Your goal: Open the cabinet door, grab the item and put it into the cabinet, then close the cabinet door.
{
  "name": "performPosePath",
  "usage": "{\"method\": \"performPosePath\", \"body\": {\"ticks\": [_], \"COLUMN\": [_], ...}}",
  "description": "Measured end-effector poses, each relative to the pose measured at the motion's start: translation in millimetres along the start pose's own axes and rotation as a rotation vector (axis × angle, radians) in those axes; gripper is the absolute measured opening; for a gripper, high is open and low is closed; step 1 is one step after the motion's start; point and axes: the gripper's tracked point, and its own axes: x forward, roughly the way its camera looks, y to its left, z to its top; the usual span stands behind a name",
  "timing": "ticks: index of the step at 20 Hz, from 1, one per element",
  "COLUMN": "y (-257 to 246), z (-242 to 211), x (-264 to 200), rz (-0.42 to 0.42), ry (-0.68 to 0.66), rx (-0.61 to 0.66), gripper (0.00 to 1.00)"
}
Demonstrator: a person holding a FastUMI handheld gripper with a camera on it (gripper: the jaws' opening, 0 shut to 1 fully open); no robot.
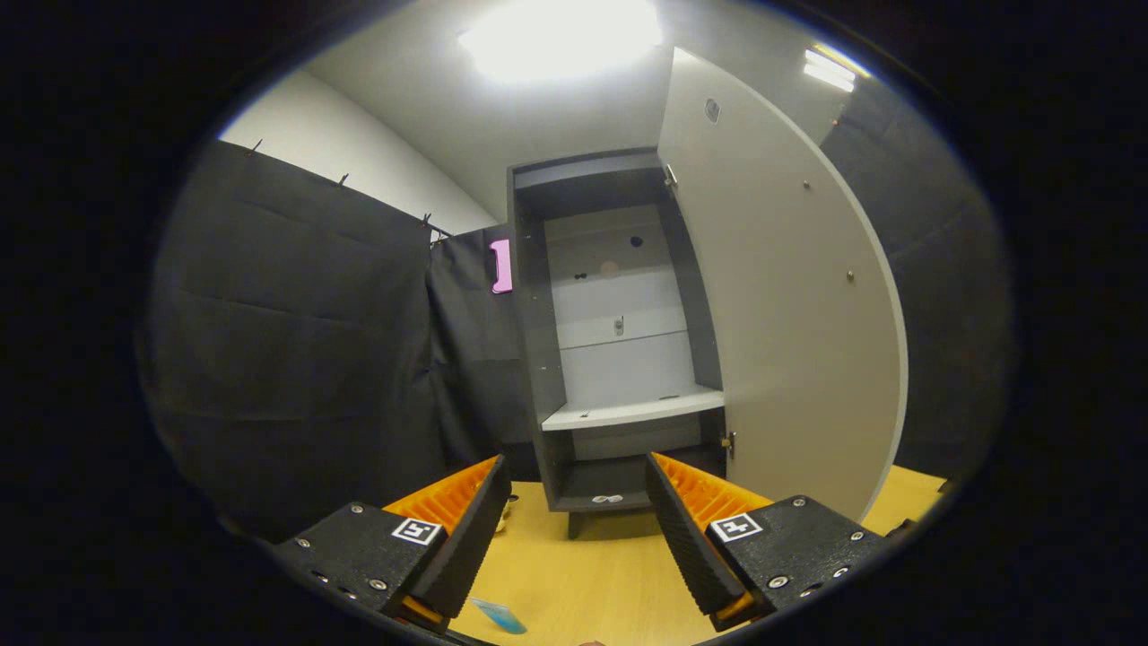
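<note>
A tall grey cabinet (619, 332) stands on the wooden floor straight ahead, beyond my fingers. Its door (789, 314) is swung wide open to the right, hinged on the right side. Inside, a pale shelf (632, 411) crosses the lower part and a bottom compartment (605, 493) lies under it; both look bare apart from small marks. My gripper (578, 484) is open with nothing between its fingers, pointed at the cabinet's base. A small light-blue item (499, 615) lies on the floor just under the left finger (466, 529).
Black cloth walls (296, 332) close off the left side and the far right. The wooden floor (583, 574) stretches between me and the cabinet. The open door's edge reaches out over the floor on the right.
</note>
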Motion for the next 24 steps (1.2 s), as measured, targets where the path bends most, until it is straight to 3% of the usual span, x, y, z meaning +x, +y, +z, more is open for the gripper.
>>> {"method": "performPosePath", "body": {"ticks": [11, 24], "y": [68.0, 79.9], "z": [-141.5, -250.9], "x": [12.1, 19.8], "rz": [0.055, 0.023], "ry": [0.239, 0.473], "rx": [-0.024, -0.081], "gripper": [0.93, 0.93]}}
